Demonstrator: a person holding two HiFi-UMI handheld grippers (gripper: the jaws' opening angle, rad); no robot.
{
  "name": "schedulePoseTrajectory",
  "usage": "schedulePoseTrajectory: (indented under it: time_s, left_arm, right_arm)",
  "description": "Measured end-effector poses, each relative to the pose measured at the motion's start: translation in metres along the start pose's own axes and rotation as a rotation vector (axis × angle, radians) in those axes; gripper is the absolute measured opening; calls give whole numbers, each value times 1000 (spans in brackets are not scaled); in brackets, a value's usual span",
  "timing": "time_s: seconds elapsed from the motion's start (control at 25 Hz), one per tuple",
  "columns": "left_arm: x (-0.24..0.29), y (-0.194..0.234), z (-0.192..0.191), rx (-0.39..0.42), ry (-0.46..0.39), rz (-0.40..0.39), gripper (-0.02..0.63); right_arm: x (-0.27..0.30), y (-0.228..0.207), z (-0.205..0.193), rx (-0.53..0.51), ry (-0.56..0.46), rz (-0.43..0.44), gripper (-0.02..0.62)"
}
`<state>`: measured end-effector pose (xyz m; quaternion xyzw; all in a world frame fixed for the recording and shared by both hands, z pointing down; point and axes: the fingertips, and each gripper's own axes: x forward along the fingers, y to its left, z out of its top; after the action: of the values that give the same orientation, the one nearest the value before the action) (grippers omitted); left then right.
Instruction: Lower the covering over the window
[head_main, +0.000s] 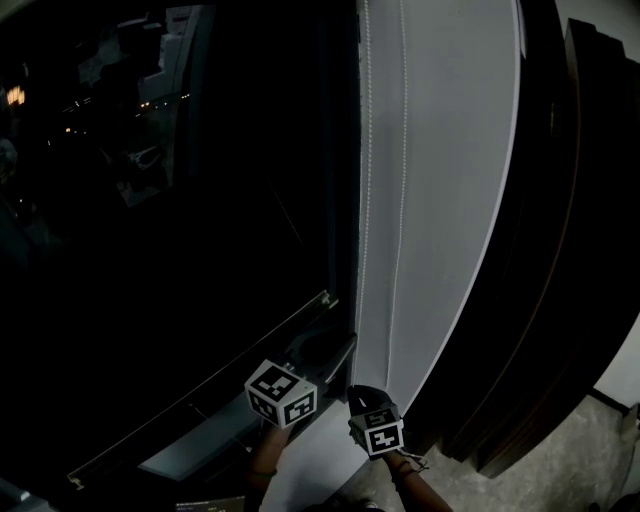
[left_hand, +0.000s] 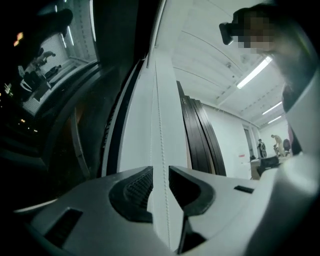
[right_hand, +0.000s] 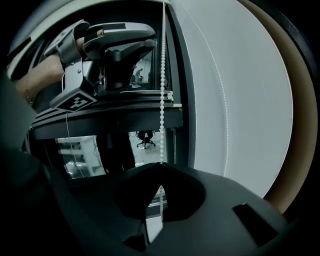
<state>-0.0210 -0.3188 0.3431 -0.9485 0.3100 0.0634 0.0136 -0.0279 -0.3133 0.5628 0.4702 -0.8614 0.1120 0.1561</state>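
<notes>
While the right gripper (right_hand: 160, 172) pinches the bead chain (right_hand: 162, 85) and the left gripper (left_hand: 161, 176), higher up, stands parted around it unpressed, a downward pull seems in hand, the blind probably rolled up out of view above the dark window (head_main: 170, 250) beyond, so the left must clamp next.

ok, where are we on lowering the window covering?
Done: nothing visible; in the head view the dark window glass shows bare, no covering over it. In hand: right gripper shut on the white beaded pull chain; left gripper open, a chain strand between its jaws, ungripped. Left: haul the chain until the covering comes down.
</notes>
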Motion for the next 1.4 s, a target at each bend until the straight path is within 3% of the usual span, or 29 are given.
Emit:
schedulePoseTrajectory:
  time_s: [0.44,0.52,0.68,0.84,0.96,1.12,1.24,1.4]
  left_arm:
    - [32,-16,40,19,-58,-76,79]
    - [33,-13,37,2,-67,-64,6]
    - [27,-8,43,-88,-103,-28,5]
    - [26,-6,37,-37,-121,2,3]
    - [22,-4,43,-43,-144,44,3]
    - [23,3,24,10,-93,78,2]
    - [19,9,17,-49,-117,84,2]
    - [19,13,15,-9,-115,88,2]
  right_arm:
    - [-8,-2,-2,24,-13,39,11]
    - [-9,-3,-3,24,-14,44,11]
    - [-12,-4,-2,19,-22,52,11]
    - [-19,-6,-2,34,-32,54,11]
    - [-22,-8,1,74,-49,63,11]
    - [-22,-7,-16,81,8,79,12]
    - [-28,-9,-28,58,37,80,12]
    - [-42,-21,-15,144,-14,105,17]
